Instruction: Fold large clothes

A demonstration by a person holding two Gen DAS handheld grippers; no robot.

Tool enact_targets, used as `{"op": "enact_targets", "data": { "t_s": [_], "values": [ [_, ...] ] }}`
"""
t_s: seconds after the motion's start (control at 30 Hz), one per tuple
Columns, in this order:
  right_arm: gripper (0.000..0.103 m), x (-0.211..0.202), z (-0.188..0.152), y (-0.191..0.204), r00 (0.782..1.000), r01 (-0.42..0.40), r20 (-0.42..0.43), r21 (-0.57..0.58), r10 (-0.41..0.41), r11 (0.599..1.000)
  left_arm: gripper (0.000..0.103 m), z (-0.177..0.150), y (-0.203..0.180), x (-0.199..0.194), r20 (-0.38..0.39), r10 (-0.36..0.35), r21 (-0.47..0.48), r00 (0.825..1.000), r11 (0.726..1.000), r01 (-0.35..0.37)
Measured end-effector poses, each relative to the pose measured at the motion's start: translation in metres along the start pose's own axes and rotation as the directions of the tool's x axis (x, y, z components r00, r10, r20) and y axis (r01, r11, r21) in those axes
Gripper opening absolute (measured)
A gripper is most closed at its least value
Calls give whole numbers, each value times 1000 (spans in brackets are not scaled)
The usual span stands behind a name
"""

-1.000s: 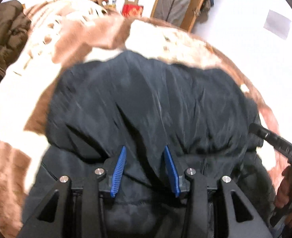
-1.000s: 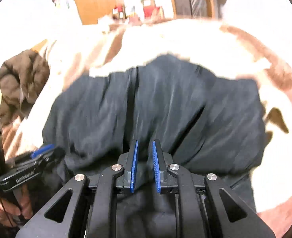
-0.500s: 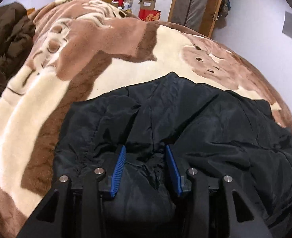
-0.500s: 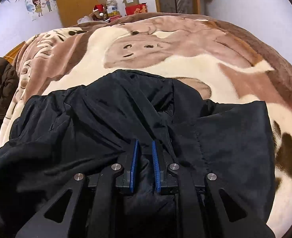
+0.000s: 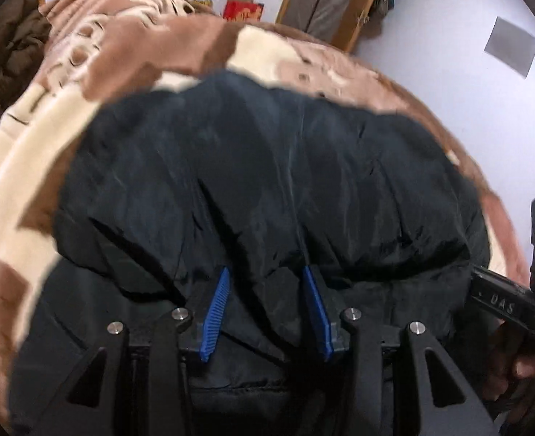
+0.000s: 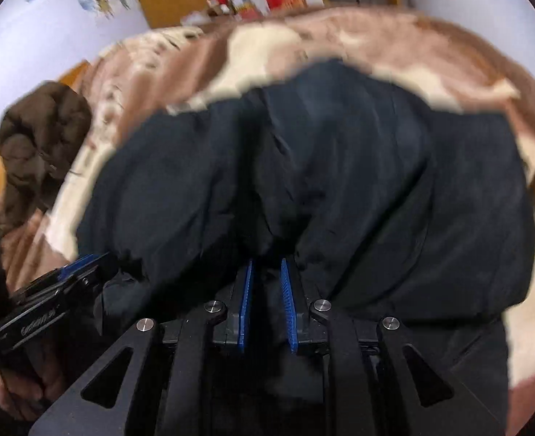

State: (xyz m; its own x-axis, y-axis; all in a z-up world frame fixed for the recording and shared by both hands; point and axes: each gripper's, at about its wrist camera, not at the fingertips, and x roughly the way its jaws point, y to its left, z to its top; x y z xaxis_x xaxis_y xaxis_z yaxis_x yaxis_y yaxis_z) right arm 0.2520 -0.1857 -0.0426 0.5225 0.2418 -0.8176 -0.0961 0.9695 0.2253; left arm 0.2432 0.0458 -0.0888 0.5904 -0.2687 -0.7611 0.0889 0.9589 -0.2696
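A large black jacket (image 5: 267, 167) lies bunched on a brown and cream blanket (image 5: 31, 152); it also shows in the right wrist view (image 6: 340, 181). My left gripper (image 5: 265, 279) has its blue pads closed on a thick fold of the jacket's near edge and holds it raised. My right gripper (image 6: 267, 267) is shut on another fold of the same edge. The right gripper's body shows at the right edge of the left view (image 5: 503, 301), and the left gripper shows at the lower left of the right view (image 6: 49, 301). Both views are blurred.
A brown coat (image 6: 38, 138) lies on the bed's left side; it also shows in the left wrist view (image 5: 9, 51). Boxes and a red item (image 5: 242, 7) stand against the far wall beside a wooden door (image 5: 332, 0).
Half a second ago the jacket lay lower and flatter on the blanket. Now both grippers have lifted its near edge, and the fabric billows up in front of both cameras.
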Motion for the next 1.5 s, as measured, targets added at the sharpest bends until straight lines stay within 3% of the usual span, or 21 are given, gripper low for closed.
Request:
{"op": "enact_targets", "data": {
  "t_s": [0.13,0.33,0.43,0.57,0.7,0.93,1.1,1.3,1.5],
  "values": [
    [16,11,-2,4,999,35,10,-45,-35,998,45,-1,-5,13,15,28,27,1000,999,-28],
    [16,18,-4,2,1000,20,-24,-20,-20,1000,46,0,-6,18,-13,34,31,999,999,-34],
    [16,-5,-2,9,998,48,-34,-40,-49,998,45,6,-9,5,-45,49,28,998,998,-48],
    [16,-45,-18,8,999,41,19,-35,-41,999,45,3,-10,-31,-15,50,14,999,999,-49],
    [16,-56,-26,7,999,29,33,-23,-28,999,45,-3,-12,-45,5,33,-5,999,999,-33],
    [16,-1,-26,10,997,34,-68,-46,-37,998,45,-3,-18,0,-58,23,-9,998,1000,-24],
    [16,14,-20,6,996,32,-78,-34,-34,999,47,3,-20,19,-54,53,31,997,998,-52],
    [16,-30,-29,11,999,32,-27,-34,-33,999,47,0,-24,-14,-42,56,32,998,998,-55],
    [18,-101,-64,15,998,29,48,-39,-27,999,47,-23,-27,-79,7,86,45,996,995,-86]
  ]
}}
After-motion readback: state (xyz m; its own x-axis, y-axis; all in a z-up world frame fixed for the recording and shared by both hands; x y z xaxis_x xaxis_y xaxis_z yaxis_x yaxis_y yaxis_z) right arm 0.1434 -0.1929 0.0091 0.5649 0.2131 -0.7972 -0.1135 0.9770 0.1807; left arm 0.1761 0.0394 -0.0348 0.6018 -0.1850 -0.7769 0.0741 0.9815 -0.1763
